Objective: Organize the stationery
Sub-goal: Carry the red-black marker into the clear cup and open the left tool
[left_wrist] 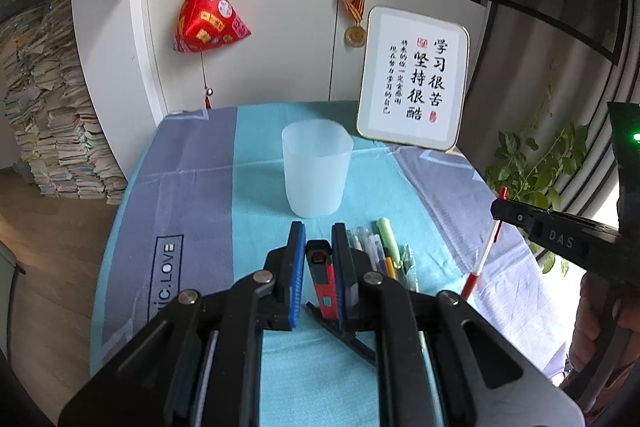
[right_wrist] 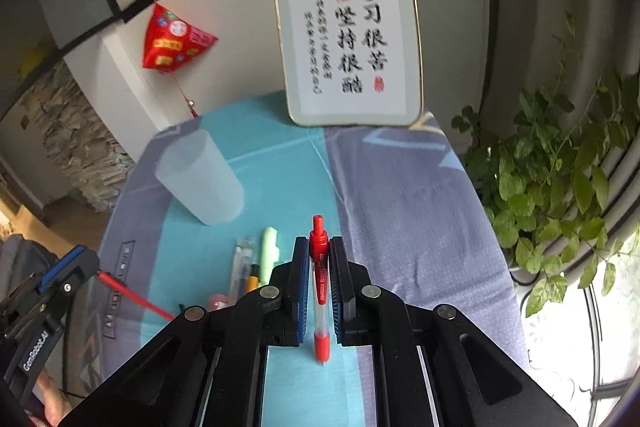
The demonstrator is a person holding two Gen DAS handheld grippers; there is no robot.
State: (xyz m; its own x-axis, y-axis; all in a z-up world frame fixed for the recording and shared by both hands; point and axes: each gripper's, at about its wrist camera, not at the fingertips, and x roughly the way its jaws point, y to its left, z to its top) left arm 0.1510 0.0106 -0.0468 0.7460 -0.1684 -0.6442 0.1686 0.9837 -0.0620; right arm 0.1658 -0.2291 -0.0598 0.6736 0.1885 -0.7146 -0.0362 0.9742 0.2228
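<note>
We see the cup (left_wrist: 317, 169) upright on the tabletop (left_wrist: 208, 187), apparently empty. Our left claw (left_wrist: 317, 227) grips a red cutter (left_wrist: 322, 277); our right claw (right_wrist: 319, 241) clamps a red pen (right_wrist: 320, 275); more pens (left_wrist: 384, 251) lie near the cup.

The frosted translucent plastic cup (left_wrist: 317, 173) stands alone mid-table, with bare teal and grey striped cloth (left_wrist: 192, 187) open to its left and behind it. Just in front of it, a loose cluster of pens and markers (left_wrist: 384, 251) crowds the cloth. The white framed calligraphy board (left_wrist: 414, 79) blocks the far right corner.
</note>
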